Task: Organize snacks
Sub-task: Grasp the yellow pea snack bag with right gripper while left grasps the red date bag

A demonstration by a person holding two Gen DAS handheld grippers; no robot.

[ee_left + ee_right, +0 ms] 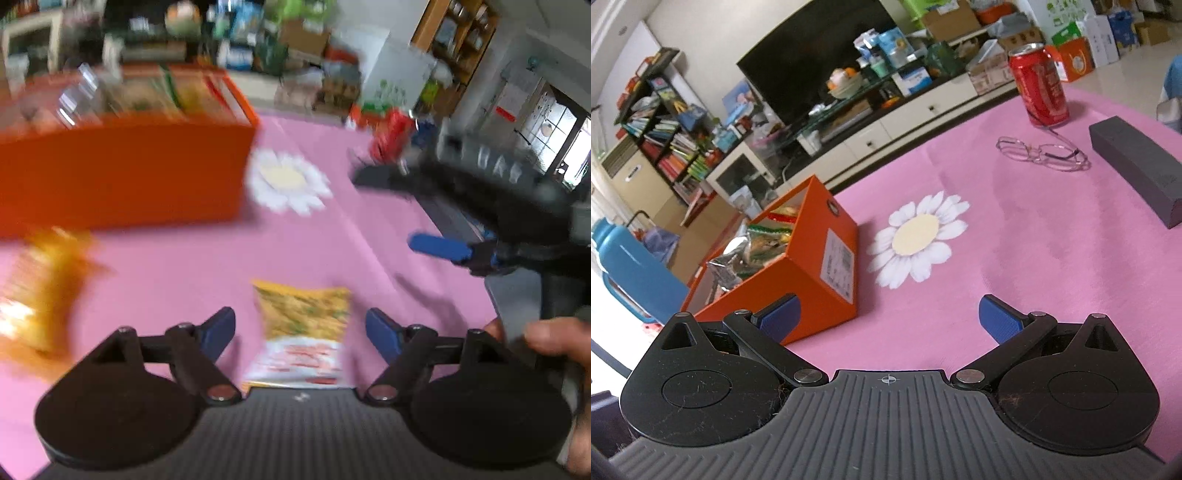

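A yellow snack packet (301, 354) lies flat on the pink tablecloth (184, 266), between the fingers of my left gripper (301, 332). That gripper is open and its blue pads stand clear of the packet on both sides. A blurred orange snack bag (40, 295) lies at the left, in front of the orange box (122, 166). The orange box (812, 266) holds several snack packets. My right gripper (888, 317) is open and empty just right of the box's near corner. In the left wrist view the right gripper (399, 210) is at the right, over the table edge.
On the far right of the table stand a red can (1039, 88), a pair of glasses (1041, 151) and a dark grey case (1137, 166). A daisy print (918, 236) marks the cloth's middle. A blue flask (624, 266) stands left of the table.
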